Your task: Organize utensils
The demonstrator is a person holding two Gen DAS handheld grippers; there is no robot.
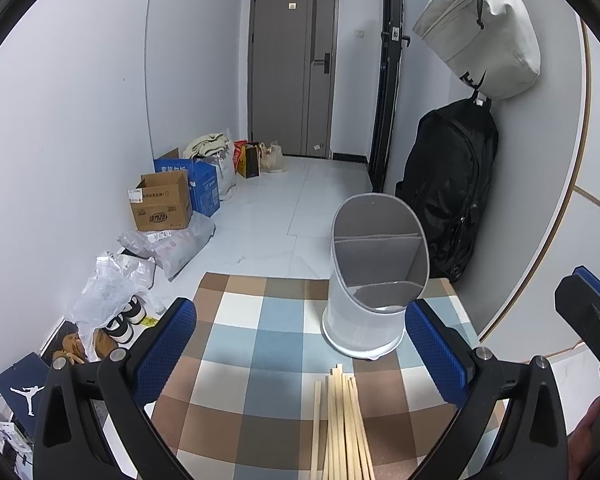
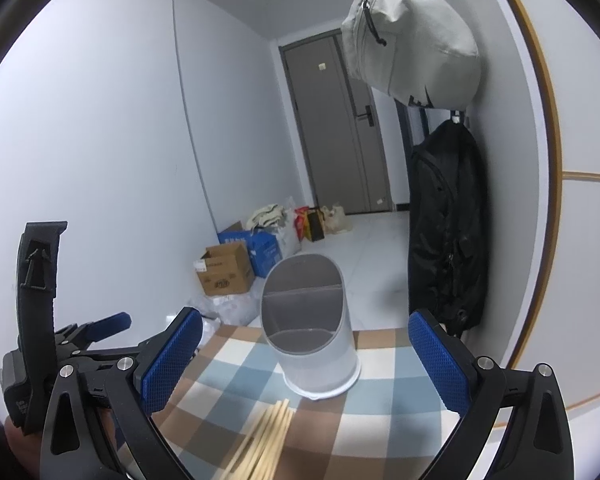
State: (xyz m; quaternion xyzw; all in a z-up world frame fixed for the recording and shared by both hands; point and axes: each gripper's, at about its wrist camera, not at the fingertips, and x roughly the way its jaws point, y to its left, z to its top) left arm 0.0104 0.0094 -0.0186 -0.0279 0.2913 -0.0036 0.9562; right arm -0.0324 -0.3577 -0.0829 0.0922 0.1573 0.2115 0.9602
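A bundle of pale wooden chopsticks [image 1: 342, 428] lies on the checked tablecloth [image 1: 260, 340], pointing toward a white cylindrical utensil holder [image 1: 374, 276] with grey inner dividers. My left gripper [image 1: 300, 344] hovers open above the cloth, the chopsticks lying between its blue pads. In the right wrist view the holder [image 2: 310, 324] stands upright ahead and the chopsticks [image 2: 268, 436] look blurred at the bottom. My right gripper [image 2: 306, 356] is open, holding nothing. The left gripper [image 2: 100, 330] shows at the lower left there.
A black backpack [image 1: 454, 188] and a light grey bag [image 1: 484, 28] hang on the wall right of the table. Cardboard boxes [image 1: 164, 202], plastic bags and shoes [image 1: 124, 320] line the floor on the left. A grey door [image 1: 292, 68] stands at the far end.
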